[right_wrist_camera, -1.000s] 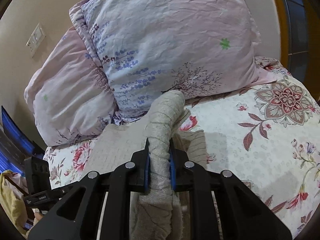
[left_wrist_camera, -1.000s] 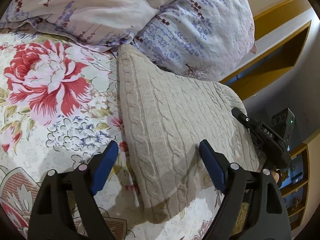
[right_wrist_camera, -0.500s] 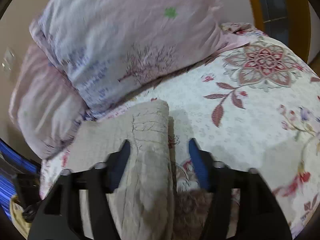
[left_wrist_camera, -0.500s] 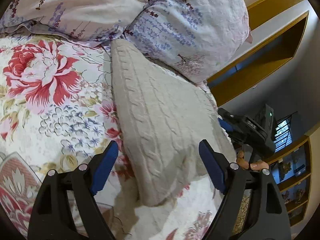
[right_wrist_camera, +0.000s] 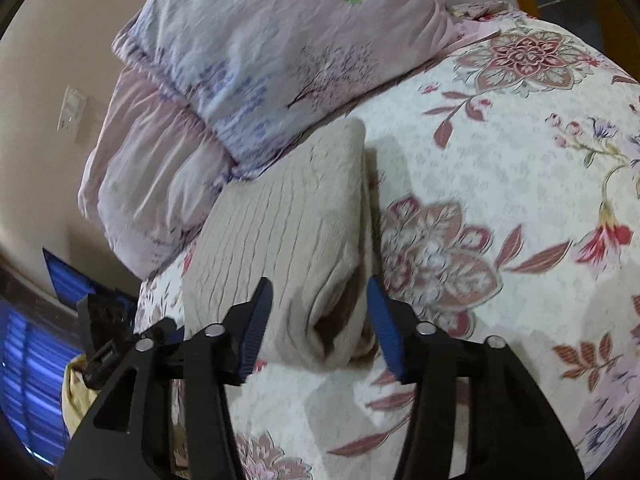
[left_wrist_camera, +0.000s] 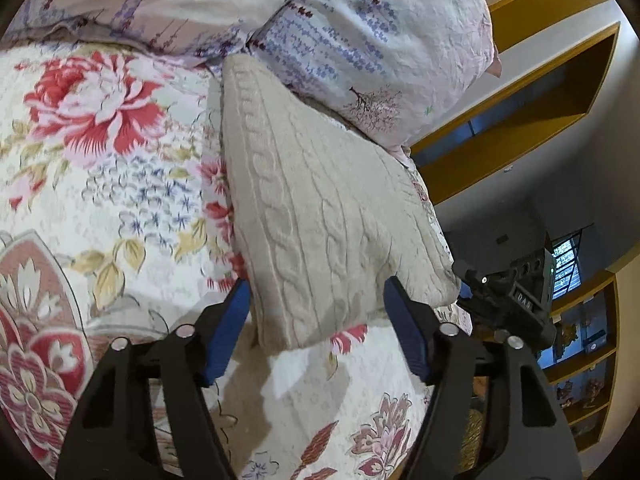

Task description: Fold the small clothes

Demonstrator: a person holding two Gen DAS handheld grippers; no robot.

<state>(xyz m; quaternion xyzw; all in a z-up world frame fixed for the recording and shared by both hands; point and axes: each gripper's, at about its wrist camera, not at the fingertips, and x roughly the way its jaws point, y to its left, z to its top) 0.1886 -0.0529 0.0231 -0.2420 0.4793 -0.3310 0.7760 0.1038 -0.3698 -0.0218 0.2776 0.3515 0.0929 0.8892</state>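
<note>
A folded beige knit sweater (left_wrist_camera: 320,216) lies on the floral bedspread (left_wrist_camera: 120,200), its far edge touching the pillows (left_wrist_camera: 360,32). Left gripper (left_wrist_camera: 316,328) and right gripper (right_wrist_camera: 320,316) both gape wide, empty, at the sweater's near edge.

Folded sweater (left_wrist_camera: 320,216) on bedspread (left_wrist_camera: 120,184), pillows (left_wrist_camera: 360,40) behind.

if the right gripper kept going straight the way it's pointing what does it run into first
Most likely the folded beige knit sweater: its near end lies right ahead of the open right gripper, between the fingers. Beyond it sits the floral pillow. Depth is hard to judge through the fisheye.
</note>
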